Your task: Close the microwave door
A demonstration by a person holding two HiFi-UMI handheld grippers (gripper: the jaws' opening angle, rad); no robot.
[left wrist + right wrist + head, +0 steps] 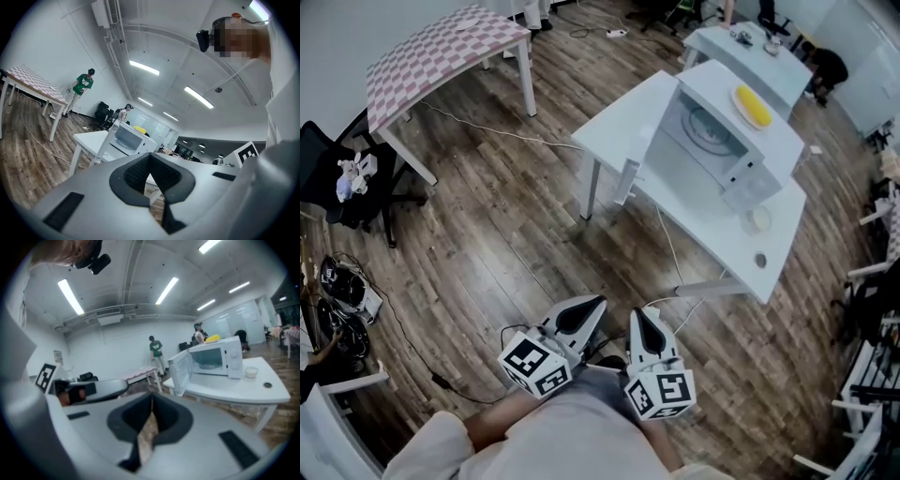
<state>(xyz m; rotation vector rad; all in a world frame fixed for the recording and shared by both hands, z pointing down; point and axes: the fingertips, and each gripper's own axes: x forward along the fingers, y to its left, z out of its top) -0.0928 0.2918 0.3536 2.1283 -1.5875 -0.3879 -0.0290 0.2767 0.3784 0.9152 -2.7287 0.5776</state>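
Note:
The white microwave (727, 141) stands on a white table (712, 234) at the upper right, its cavity showing. Its door (661, 127) hangs open to the left; it also shows swung out in the right gripper view (180, 372). A yellow thing (752, 106) lies on top of the microwave. My left gripper (581, 314) and right gripper (649, 328) are held close to my body, over the wooden floor and well short of the table. Both are shut with nothing between the jaws. The microwave looks small and far off in the left gripper view (129, 138).
A small bowl (758, 218) and a round object (760, 260) sit on the table beside the microwave. A checkered table (441, 52) stands at the upper left, a black chair (337, 178) at the left. A cable (487, 131) runs across the floor. A person in green (155, 348) stands far off.

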